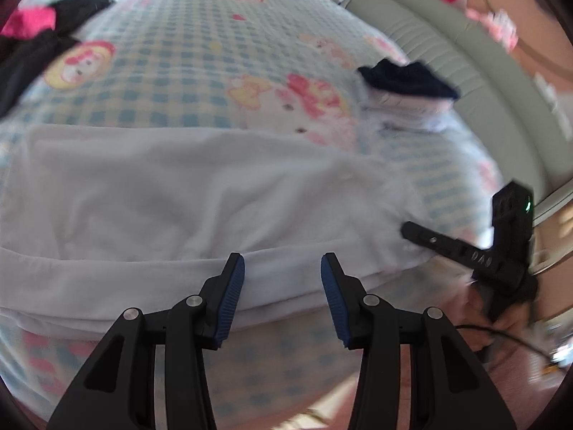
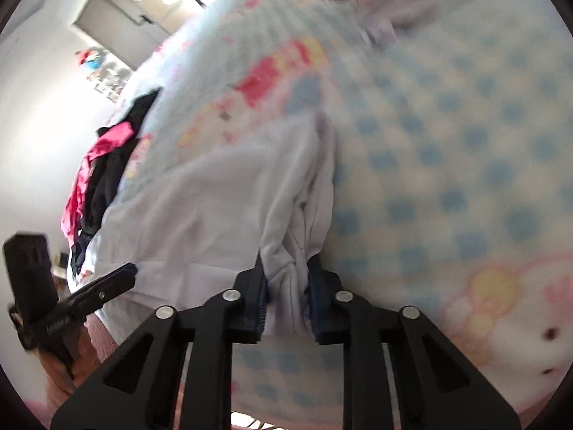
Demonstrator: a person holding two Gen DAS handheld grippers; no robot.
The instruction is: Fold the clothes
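Note:
A white garment (image 1: 179, 193) lies spread flat on the checked bedspread (image 1: 215, 53), its near edge folded double. My left gripper (image 1: 283, 261) hovers at that near edge with blue pads apart and nothing pinched between them. In the right wrist view, my right gripper (image 2: 286, 261) is shut on a bunched corner of the white garment (image 2: 215, 197), with fabric squeezed between the pads. The right gripper (image 1: 465, 251) also shows at the garment's right end in the left wrist view, held by a hand. The left gripper (image 2: 89, 290) shows at the lower left of the right wrist view.
A heap of black and pink clothes (image 1: 35, 36) lies at the far left of the bed. A small folded stack, dark blue on white (image 1: 404, 89), sits at the far right. A padded grey-green headboard (image 1: 465, 53) borders the bed on the right.

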